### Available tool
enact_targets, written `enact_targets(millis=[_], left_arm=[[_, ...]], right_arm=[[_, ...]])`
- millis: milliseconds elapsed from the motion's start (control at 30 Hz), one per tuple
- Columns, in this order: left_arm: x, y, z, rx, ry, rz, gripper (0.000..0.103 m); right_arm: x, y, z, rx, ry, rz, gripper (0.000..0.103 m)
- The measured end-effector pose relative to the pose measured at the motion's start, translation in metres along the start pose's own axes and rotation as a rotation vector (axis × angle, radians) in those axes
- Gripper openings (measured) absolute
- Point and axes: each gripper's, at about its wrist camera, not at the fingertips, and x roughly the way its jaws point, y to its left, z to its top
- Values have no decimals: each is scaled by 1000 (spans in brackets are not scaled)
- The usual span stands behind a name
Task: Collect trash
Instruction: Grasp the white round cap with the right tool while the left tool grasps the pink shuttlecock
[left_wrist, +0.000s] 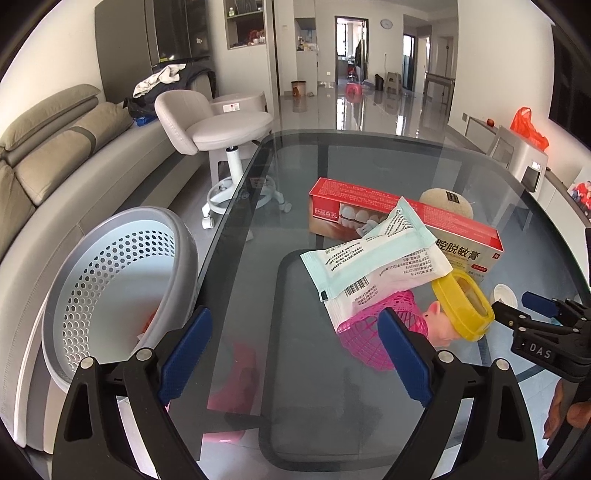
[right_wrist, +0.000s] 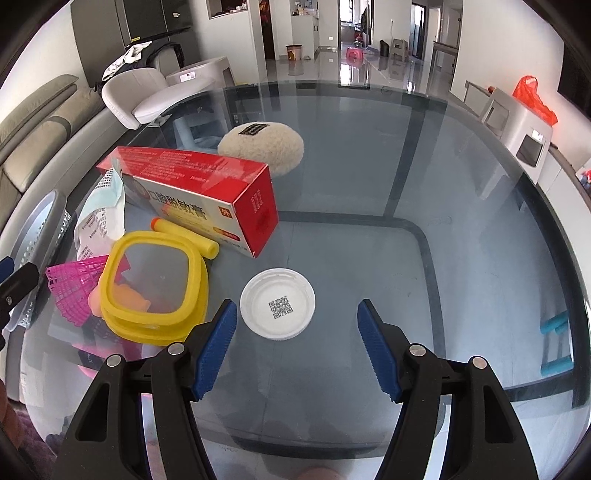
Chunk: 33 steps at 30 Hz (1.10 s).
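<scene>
Both tools spread and empty, right tool (right_wrist: 297, 350) above the round white plastic lid (right_wrist: 277, 304), remaining litter beside it uncollected on the glass counter (right_wrist: 461, 184)

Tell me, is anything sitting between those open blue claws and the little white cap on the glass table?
No. The right gripper hangs open over the white cap, with only bare glass between. The yellow lid lies off to one side.

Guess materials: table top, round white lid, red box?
Table top: glass, glossy; the floor and frame show through it, and it reflects the room. White lid: looks like moulded plastic, matte, ridged rim, printed code inside. Red box: printed cardboard, slight sheen, folded edges.
</scene>
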Motion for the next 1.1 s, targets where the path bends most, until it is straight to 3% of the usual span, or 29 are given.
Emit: enact_targets(millis=[100,300,700,1100], left_arm=[[0,1,0,3,-1,0,89],[0,0,0,0,2,1,89],[-4,9,-6,-7,6,-20,89],[-10,-16,-9,37,-3,-97,89]], right_arm=[[2,3,1,-16,-6,-6,63],[1,14,1,-67,-20,-20,39],[-12,3,4,-1,-47,8,39],[-16,4,3,-1,-52,25,39]])
